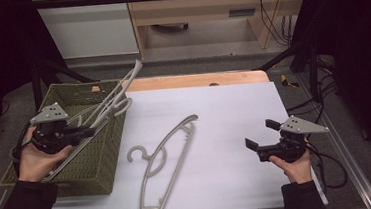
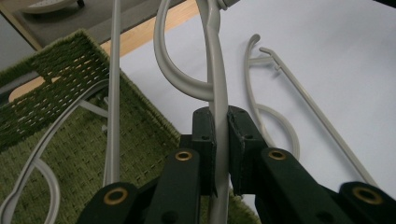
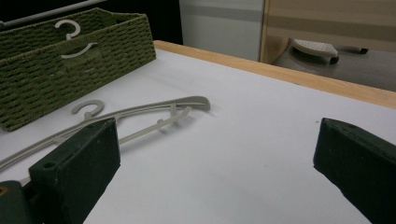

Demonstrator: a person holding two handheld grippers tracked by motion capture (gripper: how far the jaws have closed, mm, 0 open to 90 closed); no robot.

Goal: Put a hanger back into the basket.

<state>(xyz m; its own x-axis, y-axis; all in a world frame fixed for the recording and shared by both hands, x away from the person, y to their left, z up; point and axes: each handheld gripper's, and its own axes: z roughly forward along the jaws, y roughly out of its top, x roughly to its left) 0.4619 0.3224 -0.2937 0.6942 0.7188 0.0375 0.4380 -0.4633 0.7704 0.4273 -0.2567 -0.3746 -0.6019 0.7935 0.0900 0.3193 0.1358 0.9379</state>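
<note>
Green woven basket (image 1: 102, 161) sits at the table's left edge, overhanging it, with grey hangers piled inside. Left gripper (image 1: 91, 132) is over the basket, its jaws pinching the arm of a held hanger (image 1: 117, 92) that tilts up out of the basket, its far end rising past the basket's far right corner. In the left gripper view the pads (image 2: 205, 140) clamp that hanger's grey bar (image 2: 218, 107) on both sides. Loose hanger (image 1: 170, 153) lies flat on the white table (image 1: 224, 111) near the front edge, just right of the basket, hook end toward the basket. Right gripper (image 1: 260, 134) is near the table's right edge, jaws spread wide, nothing between them, well apart from the loose hanger.
</note>
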